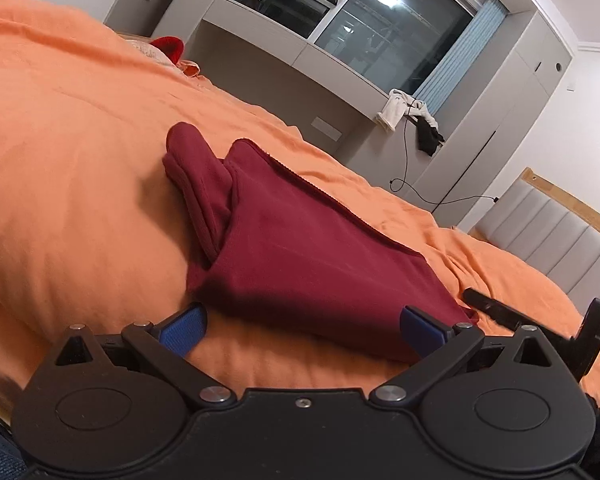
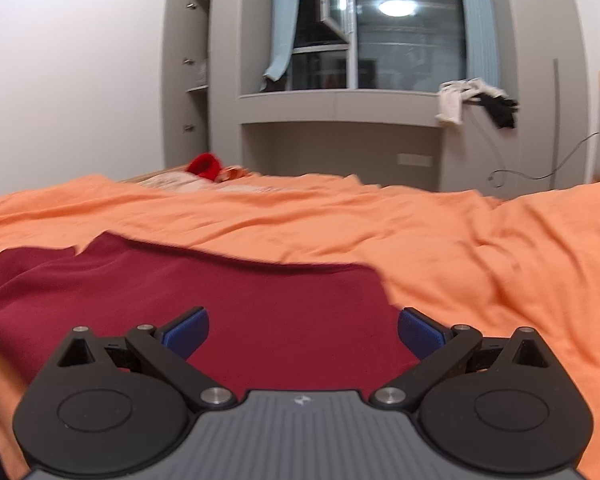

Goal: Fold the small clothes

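A dark red garment [image 1: 300, 248] lies folded on the orange bedcover [image 1: 68, 168], its sleeve doubled back at the far left end. My left gripper [image 1: 302, 330] is open wide just short of the garment's near edge, with nothing between its blue pads [image 1: 184, 330]. In the right wrist view the same red garment [image 2: 220, 300] spreads flat ahead. My right gripper [image 2: 302, 330] hovers over its near right part, open, blue pads [image 2: 420, 330] apart and holding nothing. Part of the right gripper [image 1: 540, 328] shows at the right edge of the left wrist view.
A red item [image 2: 205, 165] and pale cloth lie at the far end of the bed. Behind stand grey cabinets and a window ledge [image 2: 340, 100] with white and black clothes [image 2: 472, 100] hanging. A padded headboard [image 1: 560, 224] rises at the right.
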`<state>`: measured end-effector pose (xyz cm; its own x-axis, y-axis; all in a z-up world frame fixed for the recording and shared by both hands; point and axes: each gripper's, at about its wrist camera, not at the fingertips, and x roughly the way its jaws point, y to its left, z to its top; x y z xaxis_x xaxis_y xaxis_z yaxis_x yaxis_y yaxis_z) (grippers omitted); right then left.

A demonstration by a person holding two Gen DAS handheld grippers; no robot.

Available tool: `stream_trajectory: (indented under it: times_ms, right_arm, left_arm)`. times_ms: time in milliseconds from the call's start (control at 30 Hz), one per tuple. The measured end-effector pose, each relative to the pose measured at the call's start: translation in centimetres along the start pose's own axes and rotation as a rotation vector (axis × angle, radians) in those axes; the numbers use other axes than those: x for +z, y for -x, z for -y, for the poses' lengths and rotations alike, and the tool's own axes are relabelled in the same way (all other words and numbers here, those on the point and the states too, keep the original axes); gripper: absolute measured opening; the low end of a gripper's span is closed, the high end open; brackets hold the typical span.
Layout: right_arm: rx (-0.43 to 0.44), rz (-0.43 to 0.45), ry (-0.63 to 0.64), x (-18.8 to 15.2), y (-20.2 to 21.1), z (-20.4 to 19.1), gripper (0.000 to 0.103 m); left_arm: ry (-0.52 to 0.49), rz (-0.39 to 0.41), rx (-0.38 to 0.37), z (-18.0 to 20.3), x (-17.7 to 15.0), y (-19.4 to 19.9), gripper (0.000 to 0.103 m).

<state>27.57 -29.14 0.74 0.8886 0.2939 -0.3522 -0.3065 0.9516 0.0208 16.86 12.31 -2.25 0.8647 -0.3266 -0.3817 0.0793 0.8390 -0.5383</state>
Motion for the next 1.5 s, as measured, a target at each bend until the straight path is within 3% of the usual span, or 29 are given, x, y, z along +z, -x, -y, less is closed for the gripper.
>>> stream_trajectory:
  times_ms: [233,367,500,733,867,1000,1100,1167,1233,1367,1500]
  right_arm:
    - [0.071,0.0,0.053,-1.6,0.1,-3.3,0.103]
    - [0.054,-0.006,0.113,-2.7,-0.1,-4.8,0.103]
    - [0.052,-0.024,0.093,-3.4,-0.5,-4.9,0.103]
    - [0.028,-0.006,0.085,-4.4,-0.7,-5.2,0.103]
    - [0.03,-0.002,0.09,-4.5,-0.5,-5.1,0.103]
    - [0.029,-0.002,0.091,-4.5,-0.5,-5.1,0.103]
    - [0.025,-0.005,0.093,-4.5,-0.4,-5.2,0.103]
    - [0.024,-0.01,0.097,-4.4,-0.2,-5.4,0.103]
    - [0.027,-0.02,0.109,-4.2,0.0,-5.4,0.103]
    - [0.057,-0.042,0.167,-2.9,1.0,-4.8,0.103]
    - [0.001,0.034,0.119,-1.2,3.2,-2.2,0.103]
  left_arm:
    - [-0.013,-0.018,-0.04,0.8,-0.4,-0.7,0.102]
    - [-0.002,-0.021,-0.04,1.0,-0.5,-1.2,0.102]
    - [0.015,-0.012,-0.029,1.0,-0.5,-1.5,0.102]
    - [0.138,0.021,0.051,1.4,-0.1,-3.1,0.102]
    - [0.126,0.019,0.136,2.8,0.6,-4.3,0.1]
    - [0.084,0.033,0.244,4.1,1.1,-5.2,0.075]
    - [0.067,0.058,0.284,4.5,1.7,-5.5,0.052]
    - [0.037,0.065,0.295,4.8,2.2,-5.7,0.044]
    - [-0.005,0.075,0.304,5.5,2.8,-5.8,0.025]
    - [-0.142,0.114,0.281,8.2,4.2,-6.3,0.015]
    - [-0.318,0.132,0.227,12.5,6.3,-7.6,0.014]
